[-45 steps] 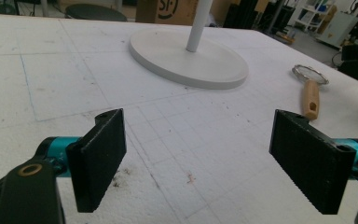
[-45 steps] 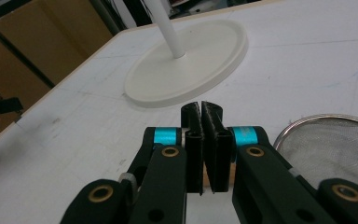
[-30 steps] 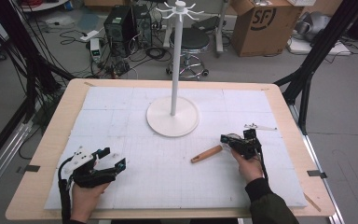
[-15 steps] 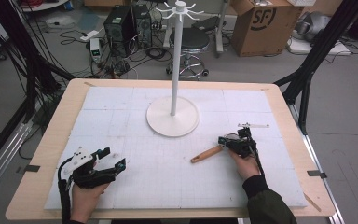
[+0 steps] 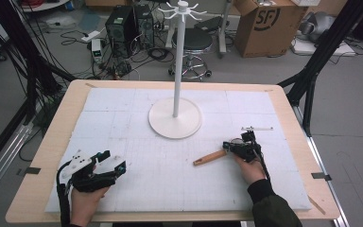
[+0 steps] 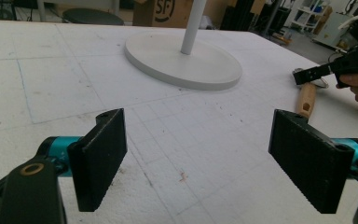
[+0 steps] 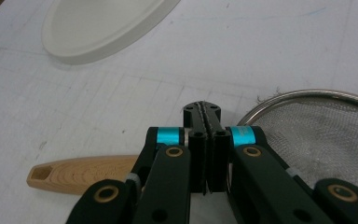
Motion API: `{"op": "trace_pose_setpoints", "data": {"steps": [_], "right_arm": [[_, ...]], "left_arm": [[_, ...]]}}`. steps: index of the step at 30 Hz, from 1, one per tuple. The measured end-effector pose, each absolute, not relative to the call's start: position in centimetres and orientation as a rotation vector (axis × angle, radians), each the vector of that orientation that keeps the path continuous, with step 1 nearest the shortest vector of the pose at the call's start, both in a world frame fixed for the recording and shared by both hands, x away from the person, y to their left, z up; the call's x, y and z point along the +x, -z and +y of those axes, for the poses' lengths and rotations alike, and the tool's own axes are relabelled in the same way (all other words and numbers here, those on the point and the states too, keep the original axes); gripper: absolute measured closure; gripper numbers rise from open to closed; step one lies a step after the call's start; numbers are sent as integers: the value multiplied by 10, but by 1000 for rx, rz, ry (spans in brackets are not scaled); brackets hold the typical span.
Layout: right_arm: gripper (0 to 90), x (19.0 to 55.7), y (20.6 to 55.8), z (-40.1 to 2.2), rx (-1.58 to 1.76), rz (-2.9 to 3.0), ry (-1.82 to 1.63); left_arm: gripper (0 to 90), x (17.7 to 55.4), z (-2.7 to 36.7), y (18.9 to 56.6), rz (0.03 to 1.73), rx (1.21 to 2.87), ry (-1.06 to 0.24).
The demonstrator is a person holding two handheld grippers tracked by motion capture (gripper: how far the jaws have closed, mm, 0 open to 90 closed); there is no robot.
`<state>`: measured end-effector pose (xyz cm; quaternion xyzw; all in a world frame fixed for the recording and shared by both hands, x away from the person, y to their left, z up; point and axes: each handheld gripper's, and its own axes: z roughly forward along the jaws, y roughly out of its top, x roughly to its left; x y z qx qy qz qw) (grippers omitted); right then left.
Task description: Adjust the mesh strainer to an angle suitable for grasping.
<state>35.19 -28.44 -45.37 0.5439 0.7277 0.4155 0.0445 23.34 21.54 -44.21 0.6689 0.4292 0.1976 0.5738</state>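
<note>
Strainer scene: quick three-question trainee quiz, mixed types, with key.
1. True or false: the left gripper has its jaws wide open with nothing between them.
2. What is the right gripper shut on? A) the stand's pole B) the strainer C) a cable
3. Fill in: the strainer's handle is made of ____.

Key: 1 true. 2 B, clamped where the metal rim meets the handle. 3 wood.

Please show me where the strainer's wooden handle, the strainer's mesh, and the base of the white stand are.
wooden handle (image 7: 74, 175), right gripper view, middle of the wood.
mesh (image 7: 328, 135), right gripper view, wire net.
base (image 5: 163, 124), high view, flat disc.
</note>
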Motion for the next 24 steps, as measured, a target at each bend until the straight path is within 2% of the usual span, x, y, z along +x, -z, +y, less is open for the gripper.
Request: {"op": "trace_pose_setpoints", "data": {"steps": [24], "right_arm": [[896, 317, 454, -292, 1633, 2232, -1238]], "left_arm": [[198, 233, 214, 442, 1000, 1573, -460]]}}
